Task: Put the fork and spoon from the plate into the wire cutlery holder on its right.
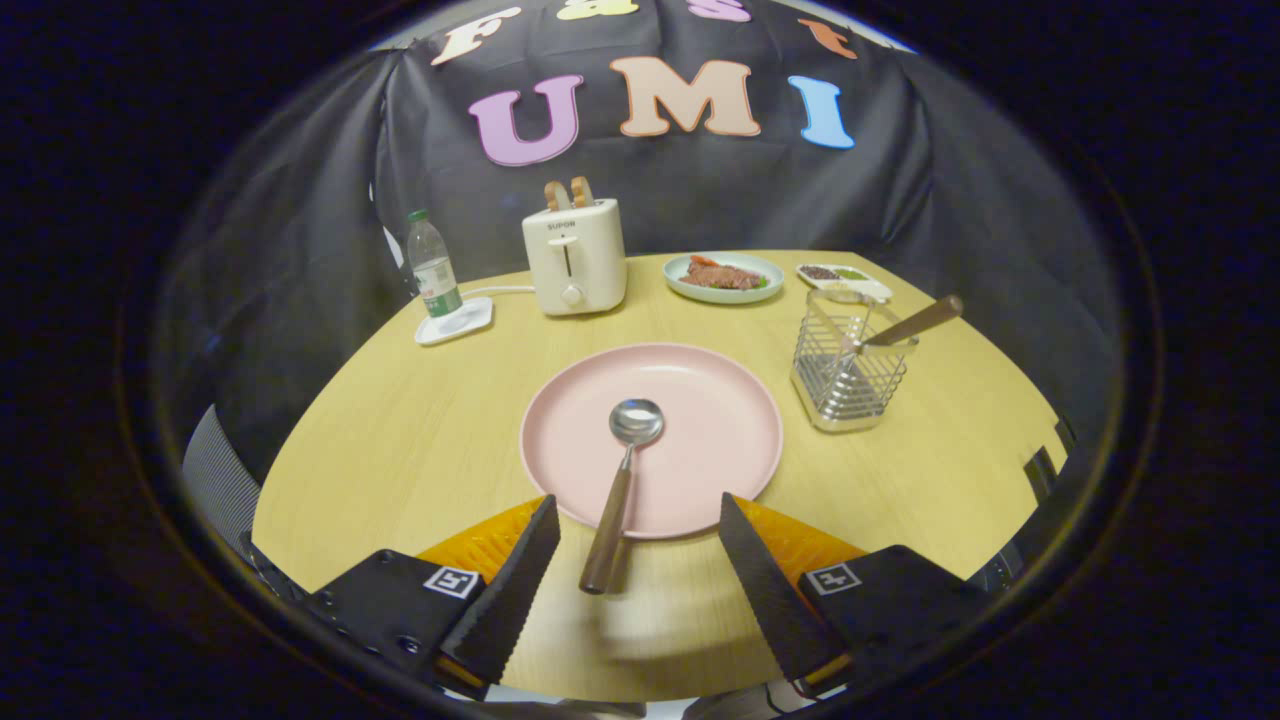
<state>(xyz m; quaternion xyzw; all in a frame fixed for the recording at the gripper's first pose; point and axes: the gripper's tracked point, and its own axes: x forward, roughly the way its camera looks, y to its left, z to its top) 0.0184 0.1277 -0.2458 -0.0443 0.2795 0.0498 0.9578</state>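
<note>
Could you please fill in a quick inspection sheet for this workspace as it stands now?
Surface: round wooden table.
Job's things: spoon on the pink plate, handle past the rim; wire holder to its right already holds a wooden-handled utensil, probably the fork.
Clutter: toaster, bottle on a white tray, food plate, small dish.
Claw: open, spoon handle between its fingers, untouched.
Cables: white cord from the toaster.
Surroundings: black cloth wall.
</note>
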